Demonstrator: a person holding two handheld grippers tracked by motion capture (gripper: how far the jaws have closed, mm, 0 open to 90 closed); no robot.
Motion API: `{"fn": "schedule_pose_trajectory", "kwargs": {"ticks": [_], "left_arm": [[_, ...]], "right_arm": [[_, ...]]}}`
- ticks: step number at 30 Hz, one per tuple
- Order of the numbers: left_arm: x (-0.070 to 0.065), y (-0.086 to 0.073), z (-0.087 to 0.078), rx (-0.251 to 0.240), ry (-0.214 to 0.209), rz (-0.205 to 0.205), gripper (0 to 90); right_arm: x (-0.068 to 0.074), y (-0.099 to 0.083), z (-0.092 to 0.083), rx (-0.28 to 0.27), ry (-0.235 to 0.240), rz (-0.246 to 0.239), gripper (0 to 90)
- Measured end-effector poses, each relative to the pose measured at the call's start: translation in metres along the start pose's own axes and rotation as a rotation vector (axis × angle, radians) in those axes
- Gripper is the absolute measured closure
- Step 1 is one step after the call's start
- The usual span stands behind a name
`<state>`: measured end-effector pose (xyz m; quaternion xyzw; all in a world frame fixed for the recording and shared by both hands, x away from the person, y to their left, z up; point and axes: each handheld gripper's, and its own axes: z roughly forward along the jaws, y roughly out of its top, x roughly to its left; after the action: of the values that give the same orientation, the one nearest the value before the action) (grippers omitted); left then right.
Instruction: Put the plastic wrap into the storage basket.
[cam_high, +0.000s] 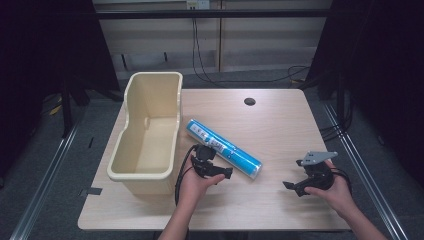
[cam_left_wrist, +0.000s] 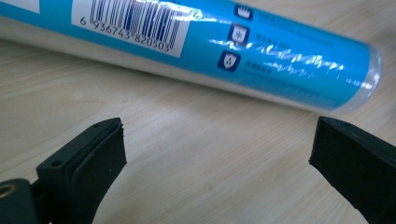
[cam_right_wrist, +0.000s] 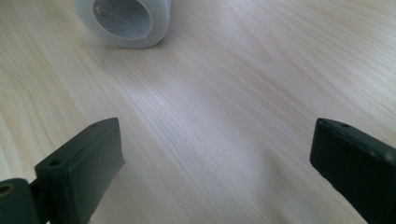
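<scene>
left hand (cam_high: 192, 184) low near table edge, gripping left gripper (cam_high: 220, 173); jaws spread wide, nothing between | right hand (cam_high: 334, 190) out to the side, right gripper (cam_high: 292, 187) angled inward; jaws wide apart, empty

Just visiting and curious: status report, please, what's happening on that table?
Left gripper jaws open, beside the blue roll, not touching. Right gripper jaws open, off to the side over bare table. Roll lies flat beside the cream bin. Nothing in the way.
</scene>
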<state>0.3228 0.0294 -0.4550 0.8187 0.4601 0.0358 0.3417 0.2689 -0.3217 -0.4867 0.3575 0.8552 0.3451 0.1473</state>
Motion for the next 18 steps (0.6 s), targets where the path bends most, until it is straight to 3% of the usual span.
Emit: {"fn": "schedule_pose_trajectory", "kwargs": {"ticks": [3,7,8,9,15,18], "left_arm": [[0.001,0.01,0.0,0.002,0.022,-0.049,1.9],[0.003,0.02,0.0,0.023,0.045,-0.082,1.4],[0.004,0.027,0.0,0.032,0.076,-0.106,1.2],[0.004,0.027,0.0,0.032,0.076,-0.106,1.2],[0.009,0.047,0.004,0.04,0.13,-0.228,0.2],[0.01,0.051,0.007,0.057,0.159,-0.246,0.0]], "right_arm": [[0.0,0.0,-0.002,-0.006,-0.004,0.007,2.4],[0.0,-0.001,-0.002,-0.008,-0.004,0.006,2.4],[0.0,-0.001,-0.002,-0.007,-0.007,0.014,2.6],[0.0,-0.001,-0.002,-0.007,-0.007,0.014,2.6],[-0.001,0.0,-0.004,-0.022,-0.008,0.014,2.6],[-0.001,0.001,-0.004,-0.028,-0.005,0.013,2.6]]}}
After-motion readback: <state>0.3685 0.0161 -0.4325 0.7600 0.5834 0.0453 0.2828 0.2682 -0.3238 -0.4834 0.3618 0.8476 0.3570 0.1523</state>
